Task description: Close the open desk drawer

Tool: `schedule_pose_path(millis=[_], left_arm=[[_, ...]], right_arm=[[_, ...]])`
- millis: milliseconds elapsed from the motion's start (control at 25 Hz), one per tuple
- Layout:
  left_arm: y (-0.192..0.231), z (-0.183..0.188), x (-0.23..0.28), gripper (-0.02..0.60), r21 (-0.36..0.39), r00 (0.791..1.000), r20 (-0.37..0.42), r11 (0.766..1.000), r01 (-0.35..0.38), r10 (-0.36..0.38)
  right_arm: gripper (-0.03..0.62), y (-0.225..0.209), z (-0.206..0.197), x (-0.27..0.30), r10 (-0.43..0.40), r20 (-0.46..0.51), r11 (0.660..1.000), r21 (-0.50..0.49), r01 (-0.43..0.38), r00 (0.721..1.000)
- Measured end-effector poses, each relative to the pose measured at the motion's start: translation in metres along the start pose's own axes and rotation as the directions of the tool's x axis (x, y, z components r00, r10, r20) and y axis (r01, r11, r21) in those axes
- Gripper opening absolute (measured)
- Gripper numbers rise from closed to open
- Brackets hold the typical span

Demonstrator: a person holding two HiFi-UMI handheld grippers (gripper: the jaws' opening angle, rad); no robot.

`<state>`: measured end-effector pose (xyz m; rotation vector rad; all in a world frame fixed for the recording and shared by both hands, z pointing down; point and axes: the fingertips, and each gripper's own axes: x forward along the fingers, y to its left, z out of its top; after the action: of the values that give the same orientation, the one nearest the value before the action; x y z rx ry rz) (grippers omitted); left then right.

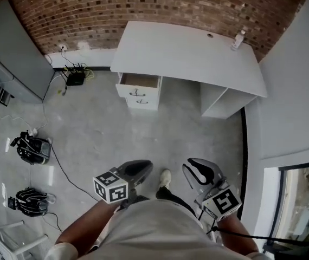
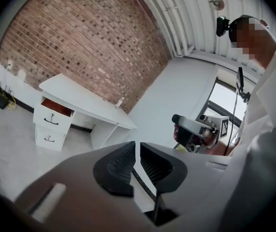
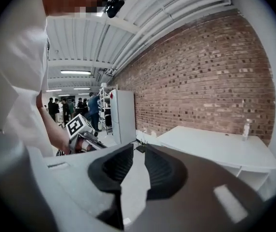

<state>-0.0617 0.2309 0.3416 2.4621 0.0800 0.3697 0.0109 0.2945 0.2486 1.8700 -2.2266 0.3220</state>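
Both empty, slightly parted: left claw (image 2: pixel 135 150), right claw (image 3: pixel 139 151); desk drawer (image 1: pixel 139 80) open.

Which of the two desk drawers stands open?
The upper drawer, pulled out with its brown inside showing; the lower drawer beneath it sits shut.

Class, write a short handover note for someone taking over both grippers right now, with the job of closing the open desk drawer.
Left gripper: jaws slightly apart, empty, held close to the person's body.
Right gripper: the same, empty.
The white desk stands against the brick wall, across the floor from the person. Its top drawer is pulled out; the lower drawer is shut.
Done: nothing yet; neither gripper touches the desk.
Left: walk up to the desk, set a gripper against the top drawer's front and push it in flush.
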Motion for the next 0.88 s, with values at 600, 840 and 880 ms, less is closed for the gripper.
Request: schedule_pose_path(millis=[600,840,880], left_arm=[[0.21,0.042,0.086,0.032,-0.449,0.962,0.193,0.889,-0.09,0.195],[0.312,0.032,0.103,0.032,-0.627,0.956,0.213,0.778,-0.024,0.201],[0.331,0.028,0.106,0.032,-0.654,0.954,0.214,0.756,-0.018,0.209]], right_arm=[[0.066,-0.12,-0.011,0.169,0.274,-0.115,0.961,0.006,-0.275,0.955],[0.066,-0.136,0.002,0.249,0.302,-0.138,0.952,-0.002,-0.305,0.943],[0.066,-0.14,-0.002,0.261,0.305,-0.147,0.951,0.001,-0.308,0.941]])
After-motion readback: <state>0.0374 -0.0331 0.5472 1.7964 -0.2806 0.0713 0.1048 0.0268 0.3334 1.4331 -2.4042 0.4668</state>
